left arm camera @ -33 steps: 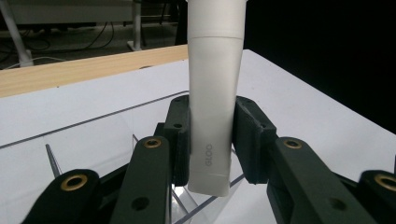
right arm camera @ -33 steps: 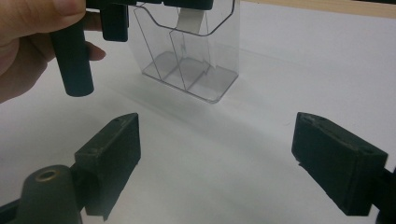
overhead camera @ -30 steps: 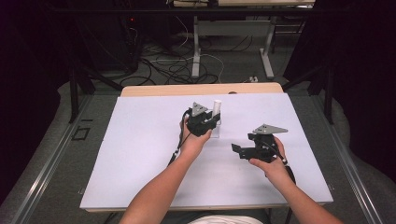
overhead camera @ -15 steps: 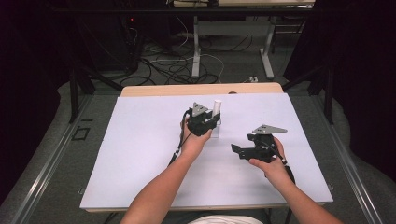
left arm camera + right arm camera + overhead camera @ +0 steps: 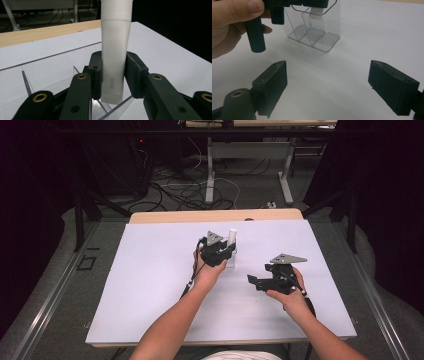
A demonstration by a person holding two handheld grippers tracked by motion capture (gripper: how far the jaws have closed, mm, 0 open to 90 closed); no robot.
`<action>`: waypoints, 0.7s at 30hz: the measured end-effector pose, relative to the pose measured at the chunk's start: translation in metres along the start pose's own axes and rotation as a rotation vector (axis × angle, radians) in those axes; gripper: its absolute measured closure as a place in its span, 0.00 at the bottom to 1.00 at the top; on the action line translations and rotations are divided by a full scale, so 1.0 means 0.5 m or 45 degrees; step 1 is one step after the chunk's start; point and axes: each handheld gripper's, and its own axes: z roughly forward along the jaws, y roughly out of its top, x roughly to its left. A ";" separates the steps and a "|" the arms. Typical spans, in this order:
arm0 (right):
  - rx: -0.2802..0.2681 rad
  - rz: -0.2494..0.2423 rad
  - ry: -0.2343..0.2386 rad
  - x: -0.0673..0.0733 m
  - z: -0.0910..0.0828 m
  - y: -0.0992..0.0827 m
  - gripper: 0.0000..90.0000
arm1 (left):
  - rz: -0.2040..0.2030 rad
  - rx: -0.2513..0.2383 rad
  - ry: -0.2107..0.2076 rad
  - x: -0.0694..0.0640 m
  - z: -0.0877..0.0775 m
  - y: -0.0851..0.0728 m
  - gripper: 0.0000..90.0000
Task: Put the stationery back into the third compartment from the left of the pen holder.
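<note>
Tabletop (image 5: 150, 285): white, carrying a clear holder (image 5: 317, 32). Left gripper (image 5: 113, 75): its fingers (image 5: 96, 72) pinch the tube (image 5: 115, 57) low on its body; the tube stands upright, its base inside the holder. Right gripper (image 5: 328, 85): fingers spread, empty, near the holder, apart from the tube.

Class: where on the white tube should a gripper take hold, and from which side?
Grip the tube on its flat lower body, from the near side, jaws level across it. It stands upright in the clear holder, body exposed; the left gripper is clamped there.
</note>
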 end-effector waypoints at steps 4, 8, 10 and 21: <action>0.003 -0.001 0.000 -0.001 0.000 0.000 0.17 | -0.002 0.016 0.006 0.001 -0.001 0.000 0.76; 0.008 0.006 0.000 -0.001 0.000 -0.001 0.17 | -0.009 0.042 0.012 -0.003 -0.009 0.003 0.67; 0.006 0.005 -0.005 -0.003 0.000 -0.002 0.17 | 0.024 0.037 0.023 -0.010 -0.019 0.006 0.63; -0.004 0.008 -0.014 -0.006 -0.002 -0.001 0.17 | 0.024 -0.021 -0.006 0.001 -0.094 0.043 0.37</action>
